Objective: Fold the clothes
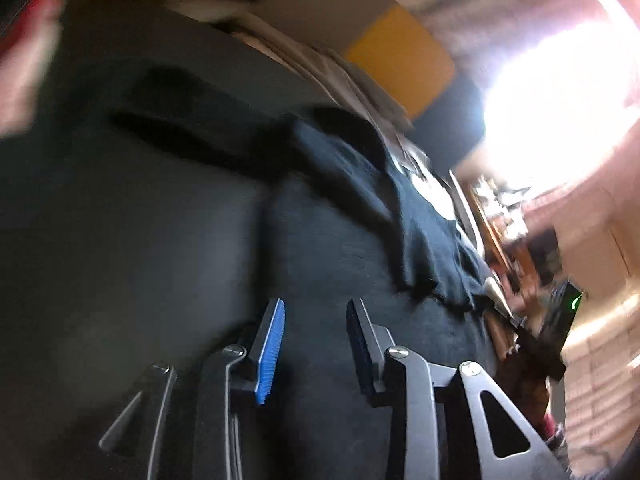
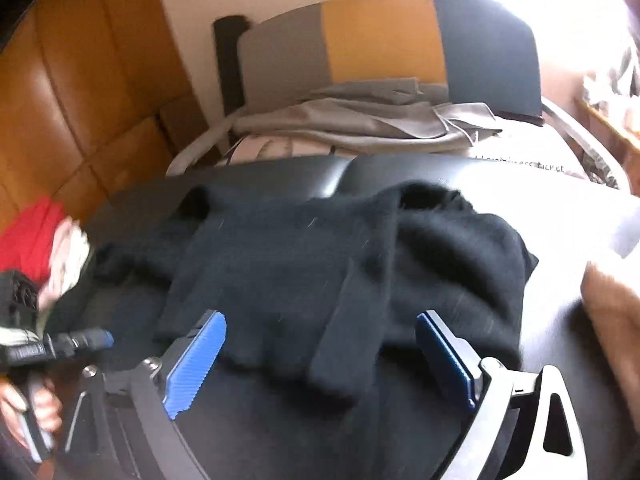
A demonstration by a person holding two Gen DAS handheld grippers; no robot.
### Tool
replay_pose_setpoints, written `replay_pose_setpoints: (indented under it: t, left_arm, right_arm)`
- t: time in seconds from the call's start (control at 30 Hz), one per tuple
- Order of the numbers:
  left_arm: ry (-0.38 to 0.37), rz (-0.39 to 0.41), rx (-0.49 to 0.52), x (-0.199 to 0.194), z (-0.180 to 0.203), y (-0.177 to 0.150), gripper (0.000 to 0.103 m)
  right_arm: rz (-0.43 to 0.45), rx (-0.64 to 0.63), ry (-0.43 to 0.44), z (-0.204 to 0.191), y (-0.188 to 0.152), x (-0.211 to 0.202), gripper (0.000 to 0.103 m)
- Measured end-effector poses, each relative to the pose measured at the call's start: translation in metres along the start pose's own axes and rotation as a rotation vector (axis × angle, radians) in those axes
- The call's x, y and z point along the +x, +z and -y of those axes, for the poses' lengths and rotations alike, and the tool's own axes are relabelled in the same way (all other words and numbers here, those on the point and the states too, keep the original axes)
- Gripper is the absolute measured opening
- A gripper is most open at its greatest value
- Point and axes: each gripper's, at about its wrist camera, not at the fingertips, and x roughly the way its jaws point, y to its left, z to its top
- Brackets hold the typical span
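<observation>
A black knit sweater (image 2: pixel 320 260) lies partly folded on a glossy black table (image 2: pixel 520 184), with one sleeve laid across its body. My right gripper (image 2: pixel 322 320) stands wide open at the sweater's near edge, one blue pad on each side of the folded sleeve, pressing nothing. In the blurred left wrist view the same sweater (image 1: pixel 360 200) lies ahead and to the right. My left gripper (image 1: pixel 316 320) is open over dark fabric, with nothing between its pads. A hand (image 2: pixel 40 408) holds the left gripper at the left edge of the right wrist view.
Behind the table stands a chair (image 2: pixel 380 36) with a grey, yellow and dark back, and grey cloth (image 2: pixel 360 120) piled on its seat. A brown wooden cabinet (image 2: pixel 80 80) fills the left. A red sleeve (image 2: pixel 36 232) shows at left. Strong window glare (image 1: pixel 560 100) is at right.
</observation>
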Motion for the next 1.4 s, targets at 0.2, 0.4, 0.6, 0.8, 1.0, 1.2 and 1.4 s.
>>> replay_pose_setpoints:
  t: [0.2,0.4,0.6,0.8,1.0,1.2,1.4]
  left_arm:
    - [0.323,0.158,-0.009,-0.08,-0.045,-0.017,0.037]
    - [0.448,0.203,0.07,-0.14,-0.074,-0.054,0.038]
    - [0.488,0.175,0.264,-0.128,-0.056,-0.078,0.038]
    - [0.642,0.175,0.354,-0.106,-0.054,-0.072,0.038]
    - [0.72,0.193,0.432,-0.093,-0.058,-0.054,0.038]
    - [0.483,0.081,0.299,-0.084,-0.063,-0.026,0.009]
    - [-0.421,0.12,-0.12,-0.125,-0.061,-0.011,0.009]
  right_arm:
    - [-0.119,-0.092,-0.171,-0.03,-0.038,0.025,0.103]
    - [-0.141,-0.1,-0.192,-0.028,-0.037,0.032,0.103]
    - [-0.166,-0.143,-0.25,-0.038,-0.037,0.038,0.103]
    - [-0.134,-0.149,-0.263,-0.037,-0.042,0.031,0.103]
    - [-0.125,-0.143,-0.266,-0.034,-0.039,0.035,0.103]
    - [-0.12,-0.129,-0.25,-0.037,-0.045,0.028,0.103]
    - [-0.113,-0.121,-0.239,-0.035,-0.045,0.026,0.103]
